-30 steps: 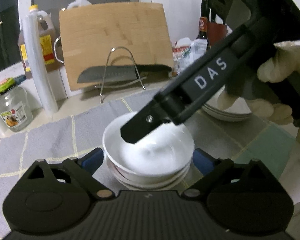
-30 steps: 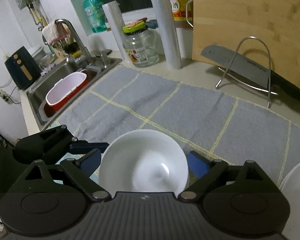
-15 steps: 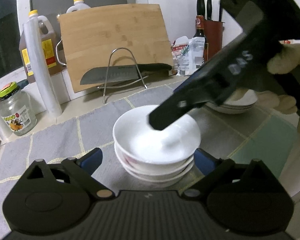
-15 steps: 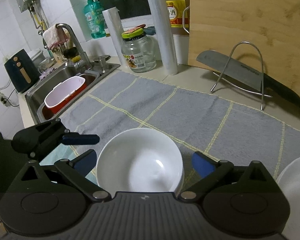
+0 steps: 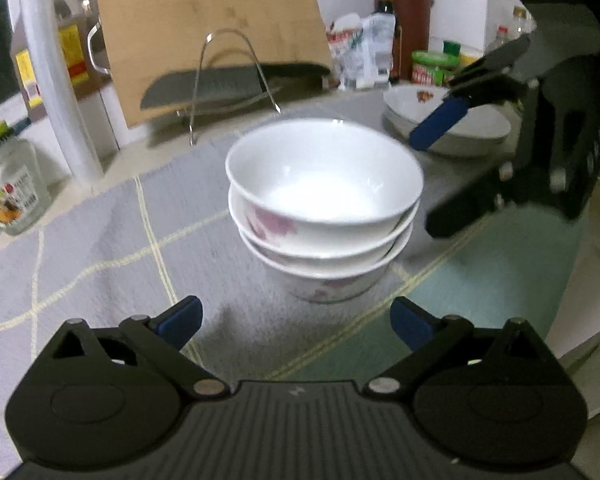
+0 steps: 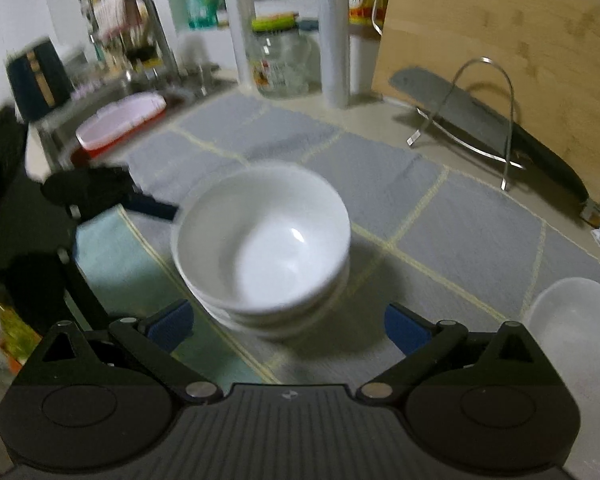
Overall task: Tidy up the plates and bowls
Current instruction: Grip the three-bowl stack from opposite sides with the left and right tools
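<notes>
- Left wrist view: the left gripper (image 5: pixel 296 322), with blue pads on black arms, has its jaws spreading wider, and nothing sits between them.
- Ahead of it stands the stack of three white ceramic bowls (image 5: pixel 324 208) with faint pink flower marks, nested upright on the grey cloth mat with yellow grid lines (image 5: pixel 100 240).
- To the right, the right gripper (image 5: pixel 440 164) hangs beside the stack, its fingers apart and clear of the rim.
- Behind it lies a pile of shallow white plates (image 5: pixel 476 132), and further back a bamboo cutting board (image 5: pixel 204 28) leans on the wall behind a cleaver in a wire rack (image 5: pixel 236 84).
- Right wrist view: the right gripper (image 6: pixel 288 324) is spread fully, empty, with the bowl stack (image 6: pixel 264 248) just ahead on the mat (image 6: pixel 460 232).
- The left gripper (image 6: pixel 112 200) shows blurred at the left, near the stack's rim; whether it touches cannot be told.
- A white plate (image 6: pixel 572 320) lies at the lower right.
</notes>
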`<state>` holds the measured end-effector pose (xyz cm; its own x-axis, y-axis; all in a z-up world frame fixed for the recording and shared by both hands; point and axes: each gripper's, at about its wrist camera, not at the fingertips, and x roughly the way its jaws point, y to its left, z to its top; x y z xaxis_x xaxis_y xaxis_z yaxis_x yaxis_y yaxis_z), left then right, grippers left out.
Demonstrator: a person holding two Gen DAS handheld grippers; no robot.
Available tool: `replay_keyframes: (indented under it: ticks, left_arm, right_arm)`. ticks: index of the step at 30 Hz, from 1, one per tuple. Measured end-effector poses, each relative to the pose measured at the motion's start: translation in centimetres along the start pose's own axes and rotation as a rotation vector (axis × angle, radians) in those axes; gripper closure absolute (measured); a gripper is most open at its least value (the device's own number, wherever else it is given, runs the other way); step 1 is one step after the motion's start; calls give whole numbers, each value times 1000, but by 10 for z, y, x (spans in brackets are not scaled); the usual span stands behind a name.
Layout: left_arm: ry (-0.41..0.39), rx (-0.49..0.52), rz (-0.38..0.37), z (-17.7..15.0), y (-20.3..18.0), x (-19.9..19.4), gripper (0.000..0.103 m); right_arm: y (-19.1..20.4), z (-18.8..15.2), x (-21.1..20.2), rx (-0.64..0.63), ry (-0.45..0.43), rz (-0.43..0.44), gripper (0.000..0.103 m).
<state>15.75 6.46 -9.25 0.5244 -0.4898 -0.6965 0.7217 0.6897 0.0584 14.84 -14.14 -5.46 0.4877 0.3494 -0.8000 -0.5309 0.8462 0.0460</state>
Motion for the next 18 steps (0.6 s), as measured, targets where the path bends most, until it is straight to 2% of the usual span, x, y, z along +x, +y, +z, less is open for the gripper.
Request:
replay_keyframes:
  ticks: [2, 6, 12, 18]
  left_arm:
    - [12, 2, -14, -2, 1, 6, 3]
    - [33, 12, -25, -3, 2, 19, 3]
    - [55, 29, -41, 0, 0, 32, 3]
    - [73, -31, -58, 2, 6, 41, 0]
  right_arm:
    - [3, -7, 10, -30, 29, -46, 0]
    - [3, -18, 28, -50, 79, -81, 0]
    - [-4, -23, 38, -32, 87, -66, 0]
    - [-9, -18, 42, -72, 67, -15, 0]
